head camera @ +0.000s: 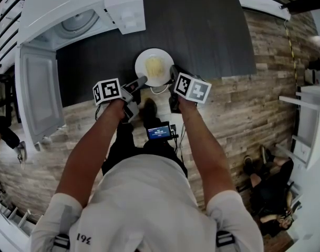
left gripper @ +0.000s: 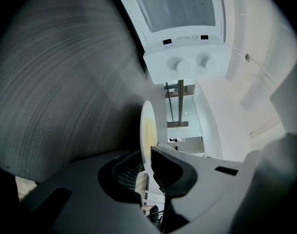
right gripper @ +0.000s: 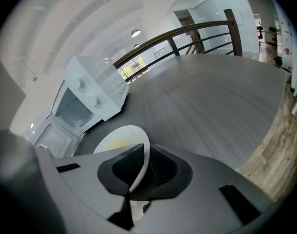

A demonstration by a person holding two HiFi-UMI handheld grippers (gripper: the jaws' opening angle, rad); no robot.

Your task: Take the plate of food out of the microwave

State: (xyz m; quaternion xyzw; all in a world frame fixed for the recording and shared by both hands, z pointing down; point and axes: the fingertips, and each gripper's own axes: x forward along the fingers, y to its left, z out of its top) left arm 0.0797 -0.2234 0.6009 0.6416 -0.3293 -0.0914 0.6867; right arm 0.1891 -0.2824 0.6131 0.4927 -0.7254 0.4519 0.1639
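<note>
Plainly, both claws are clamped on the same plate (head camera: 155,52). The left gripper (left gripper: 147,165) has its ribbed pads closed over the plate's rim, one pad on the upper face and one beneath. The right gripper (right gripper: 141,167) bites the opposite rim the same way, with the white edge running straight down between its jaws. Between them the plate sits roughly level, with a pale yellow heap of food (head camera: 154,66) in its middle (too blurred to name the dish).

Seen from the head view, the plate is over the dark table (head camera: 202,25), near the edge closest to the person; whether it rests on the surface or hangs just above it I cannot tell. It is outside the white microwave (head camera: 117,4) and well apart from it. The microwave stands at the table's left, its door (head camera: 39,98) swung wide open and its round turntable (head camera: 78,22) showing inside. Wood-plank floor (head camera: 254,104) lies below the table's edge.
</note>
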